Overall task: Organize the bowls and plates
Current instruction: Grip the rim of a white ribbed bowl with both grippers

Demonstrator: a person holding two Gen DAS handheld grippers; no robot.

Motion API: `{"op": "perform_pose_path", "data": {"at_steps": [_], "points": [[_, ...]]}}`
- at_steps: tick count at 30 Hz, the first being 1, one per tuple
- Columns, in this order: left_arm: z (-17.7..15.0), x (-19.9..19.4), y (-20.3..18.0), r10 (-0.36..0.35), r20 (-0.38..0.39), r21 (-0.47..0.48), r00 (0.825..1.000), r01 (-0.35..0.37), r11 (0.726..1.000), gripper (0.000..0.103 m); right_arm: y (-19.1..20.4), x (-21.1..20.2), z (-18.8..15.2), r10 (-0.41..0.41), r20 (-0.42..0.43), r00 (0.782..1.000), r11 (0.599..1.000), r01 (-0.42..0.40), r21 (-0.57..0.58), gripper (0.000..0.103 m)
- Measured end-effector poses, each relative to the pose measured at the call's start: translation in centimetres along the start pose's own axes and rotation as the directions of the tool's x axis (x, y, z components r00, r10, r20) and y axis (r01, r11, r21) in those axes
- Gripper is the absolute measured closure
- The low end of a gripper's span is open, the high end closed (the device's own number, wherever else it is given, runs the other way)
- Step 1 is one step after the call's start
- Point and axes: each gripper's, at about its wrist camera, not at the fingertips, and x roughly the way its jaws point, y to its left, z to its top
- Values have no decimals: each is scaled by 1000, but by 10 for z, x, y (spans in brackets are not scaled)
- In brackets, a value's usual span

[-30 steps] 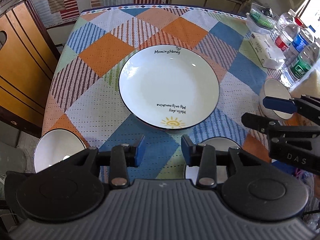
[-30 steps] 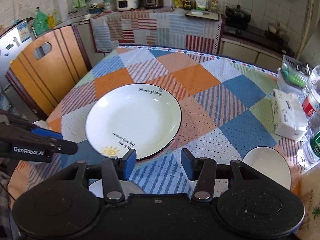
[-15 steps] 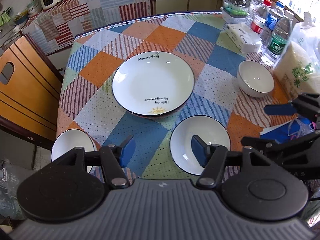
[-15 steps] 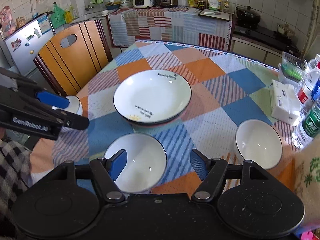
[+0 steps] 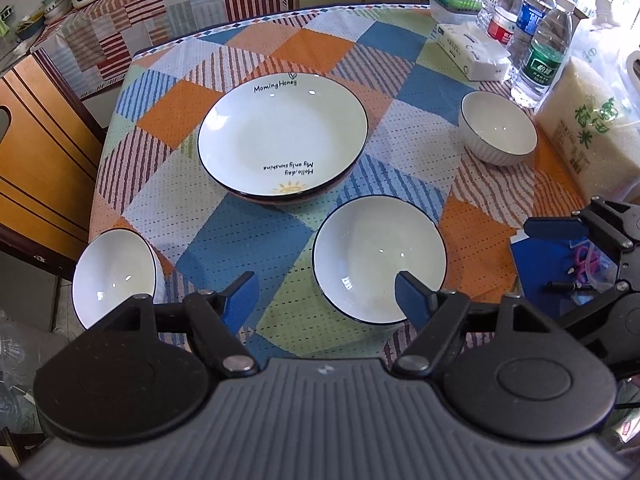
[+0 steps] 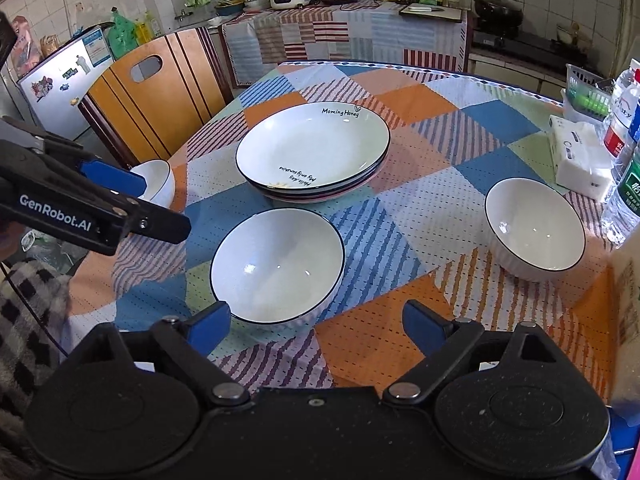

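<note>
Both the left gripper point(image 5: 325, 295) and the right gripper point(image 6: 316, 323) hang with jaws spread wide, holding nothing, just short of the middle bowl point(image 6: 277, 266).

That middle bowl, the landmark, sits nearest. A pinch on its thin glazed rim will likely slip, or tip it.

Left of the middle bowl, the left bowl point(image 5: 115, 276) sits at the table's point(image 5: 320, 56) edge; a nudge could push it off.

Right of it, the right bowl point(image 6: 536, 229) stands near the water bottles point(image 5: 540, 56), which a wide swing might topple.

Beyond it, the plate stack point(image 6: 313, 152) looks settled.
</note>
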Motion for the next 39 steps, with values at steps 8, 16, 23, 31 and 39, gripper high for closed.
{"op": "perform_pose_path", "data": {"at_steps": [8,16,23,31,39], "points": [[-4,25,5,7,-30,-31,1000,-8,999,24,3,28,-11,-6,20,1000,1000,6,-8,8],[-7,60,16,-23,-91,-87,996,15,996,24,12,68,-20,30,-53,998,999,-32,-40,8],[-8,83,19,-36,-105,-110,994,25,994,27,29,89,-21,10,-25,1000,988,-14,-157,8],[-10,101,16,-78,-126,-125,989,62,990,83,32,100,-21,25,0,1000,980,-25,-200,8],[-13,99,-1,-34,-119,-44,992,29,999,88,30,96,-28,51,38,998,979,-43,-200,9]]}}
